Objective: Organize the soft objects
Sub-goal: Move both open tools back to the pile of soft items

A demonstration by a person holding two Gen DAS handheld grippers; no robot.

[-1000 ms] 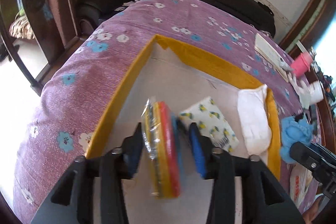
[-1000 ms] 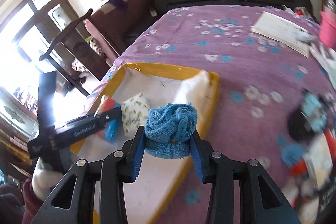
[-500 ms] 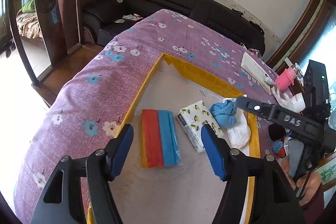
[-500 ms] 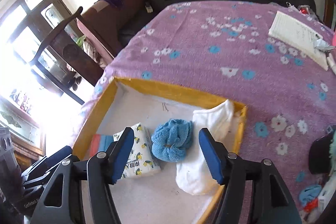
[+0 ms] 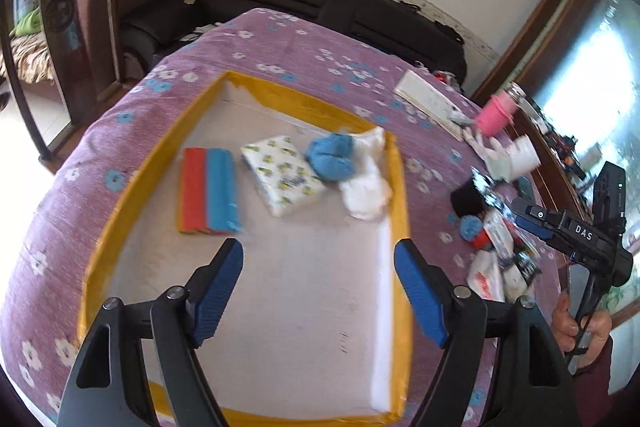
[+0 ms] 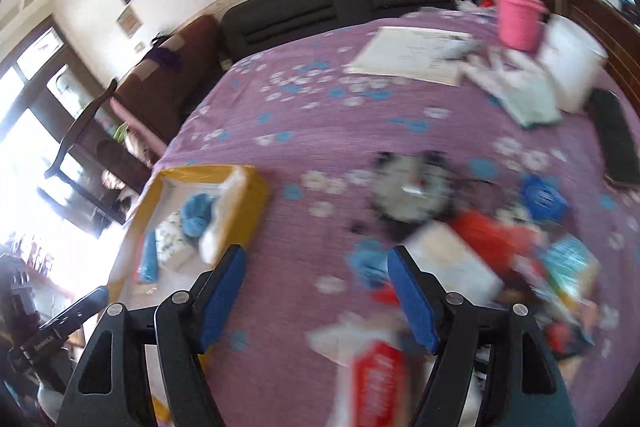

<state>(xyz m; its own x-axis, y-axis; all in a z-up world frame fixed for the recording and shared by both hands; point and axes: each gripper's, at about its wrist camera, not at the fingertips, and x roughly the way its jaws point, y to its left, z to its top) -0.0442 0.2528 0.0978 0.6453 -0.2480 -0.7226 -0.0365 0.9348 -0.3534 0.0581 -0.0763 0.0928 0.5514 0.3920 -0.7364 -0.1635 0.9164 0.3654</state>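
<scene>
A yellow-rimmed white tray (image 5: 120, 195) lies on the purple flowered cloth. In it lie a red-and-blue cloth pack (image 5: 208, 189), a patterned tissue pack (image 5: 282, 175), a blue knitted ball (image 5: 330, 157) and a white cloth (image 5: 366, 183). My left gripper (image 5: 318, 293) is open and empty above the tray's near half. My right gripper (image 6: 316, 301) is open and empty over the cloth right of the tray (image 6: 256, 195), near a blurred pile with a small blue knitted piece (image 6: 370, 265).
The pile right of the tray holds a round black-and-white object (image 6: 412, 191), a red-and-white packet (image 6: 376, 375) and several small packs. A pink cup (image 5: 496, 111), a white cup (image 5: 520, 157) and a notepad (image 5: 428, 103) lie further back. A black sofa (image 5: 320, 7) and a wooden chair (image 5: 68, 19) stand behind.
The left gripper let go of the red-and-blue pack in the tray and drew back. The right gripper dropped the blue knitted ball in the tray and swung right over the pile.
</scene>
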